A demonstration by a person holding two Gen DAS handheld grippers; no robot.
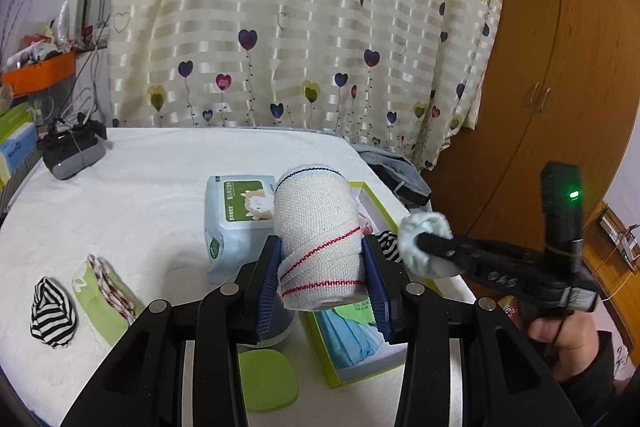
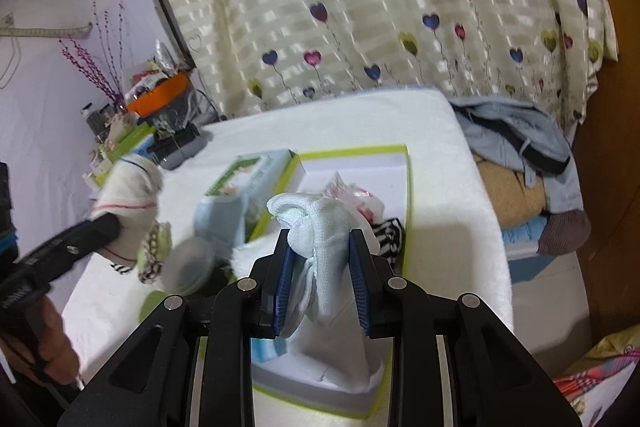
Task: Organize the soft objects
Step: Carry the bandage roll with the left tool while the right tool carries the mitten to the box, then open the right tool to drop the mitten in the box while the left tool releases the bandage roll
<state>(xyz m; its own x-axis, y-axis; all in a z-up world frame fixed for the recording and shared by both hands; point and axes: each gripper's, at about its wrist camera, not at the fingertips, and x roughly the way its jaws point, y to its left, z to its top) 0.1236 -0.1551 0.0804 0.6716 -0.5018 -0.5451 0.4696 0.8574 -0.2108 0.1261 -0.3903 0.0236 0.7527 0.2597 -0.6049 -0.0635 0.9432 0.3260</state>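
Both grippers are loaded and held up over the white-covered table. The left gripper has its jaws clenched on a rolled elastic bandage, gripped low on the roll so most of it sticks up past the blue pads. It looks light and springy; the wound layers give under the squeeze, so a mid-roll grip should hold without crushing, though the loose wraps with red stitching could slide or unwind. The right gripper is closed on a bunched pale blue-white cloth, likely a sock, which is limp and droops below the pads, light and non-fragile, best pinched at the thick bunch. It hangs above the green-rimmed box, which already holds blue face masks and a striped item. A wet-wipes pack, 1 striped sock and a green patterned cloth lie on the table left of the box, apparently unsorted.
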